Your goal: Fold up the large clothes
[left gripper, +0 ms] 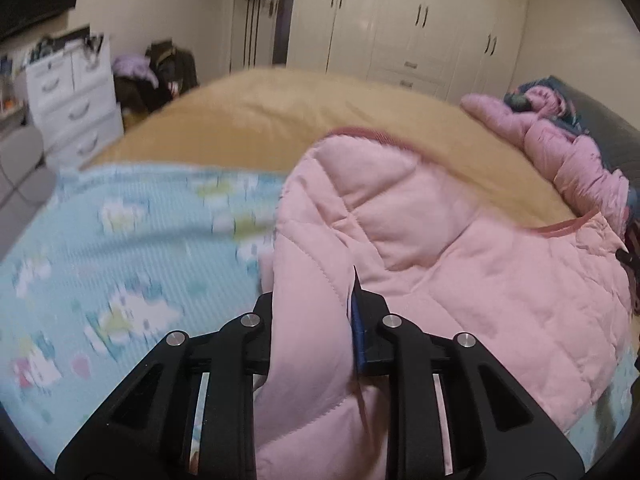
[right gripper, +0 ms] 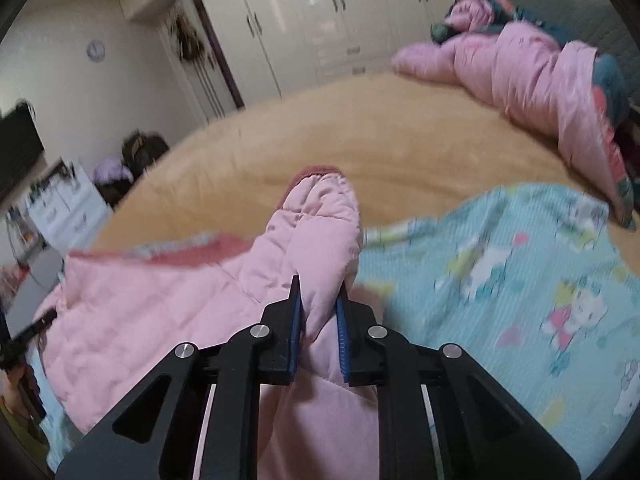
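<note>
Currently, both grippers are clamped on the pink quilted jacket [left gripper: 440, 248], which lies spread on the bed over a light-blue cartoon-print sheet [left gripper: 120, 248] and a tan blanket [left gripper: 260, 120].

Left gripper [left gripper: 312, 312]: jaws closed on a thick bunch of the padded fabric, which fills the gap between the fingers and hides most of the left one. The hold appears to sit at one side edge of the garment.

Right gripper [right gripper: 318, 312]: jaws closed on the sleeve [right gripper: 320, 216], with the blue pads [right gripper: 295, 332] pressing it from both sides. The dark-pink cuff [right gripper: 314, 172] points away from the gripper, toward the tan blanket.

Reason for the hold: gripping opposite parts of a bulky jacket probably lets the fabric be lifted and carried across as one panel, without bunching. Judged from the spread layout, the fold is at an early stage.

A second pink padded garment [right gripper: 520, 72] lies well apart near the headboard [right gripper: 560, 4]. White wardrobes [left gripper: 400, 20] and a drawer unit [left gripper: 76, 96] stand beyond the bed.
</note>
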### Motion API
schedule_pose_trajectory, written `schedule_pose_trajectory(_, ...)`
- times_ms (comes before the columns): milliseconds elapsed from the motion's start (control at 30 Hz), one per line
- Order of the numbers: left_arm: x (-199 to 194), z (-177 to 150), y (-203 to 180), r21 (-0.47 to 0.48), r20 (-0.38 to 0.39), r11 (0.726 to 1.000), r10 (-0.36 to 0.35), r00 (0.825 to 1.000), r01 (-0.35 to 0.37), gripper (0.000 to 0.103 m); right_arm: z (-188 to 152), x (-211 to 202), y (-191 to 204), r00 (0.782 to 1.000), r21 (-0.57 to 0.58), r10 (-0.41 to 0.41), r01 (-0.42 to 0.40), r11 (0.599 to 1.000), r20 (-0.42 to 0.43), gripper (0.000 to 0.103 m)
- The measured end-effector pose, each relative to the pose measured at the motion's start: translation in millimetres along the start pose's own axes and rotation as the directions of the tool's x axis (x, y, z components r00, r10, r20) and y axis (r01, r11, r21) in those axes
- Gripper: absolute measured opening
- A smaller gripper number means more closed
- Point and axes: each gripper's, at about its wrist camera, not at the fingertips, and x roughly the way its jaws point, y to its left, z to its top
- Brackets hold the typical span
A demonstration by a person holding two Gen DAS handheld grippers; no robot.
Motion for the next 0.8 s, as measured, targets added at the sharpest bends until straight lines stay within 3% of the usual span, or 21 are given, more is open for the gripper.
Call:
schedule_pose_trajectory(200, 4, 20, -13, 0.027, 0.028, 0.999, 0.042, 0.999, -0.043, 0.016, 25, 20, 10, 0.998, -0.041, -0.063, 0.065, 0.997, 0.030, 0.014)
schedule_pose_trajectory(533, 40, -1, -1, 0.022, -0.057, 0.996, 0.086, 0.995, -0.085, 0.016, -3, 64, -14, 0.990, 0.007, -0.136, 0.136, 0.991, -0.029, 0.014)
schedule_pose_trajectory(800, 51, -12, 3, 0.016, -0.089, 0.997, 0.083, 0.993, -0.081, 0.017, -10, 83, -12, 0.978, -0.028, -0.193, 0.192, 0.981, -0.072, 0.014)
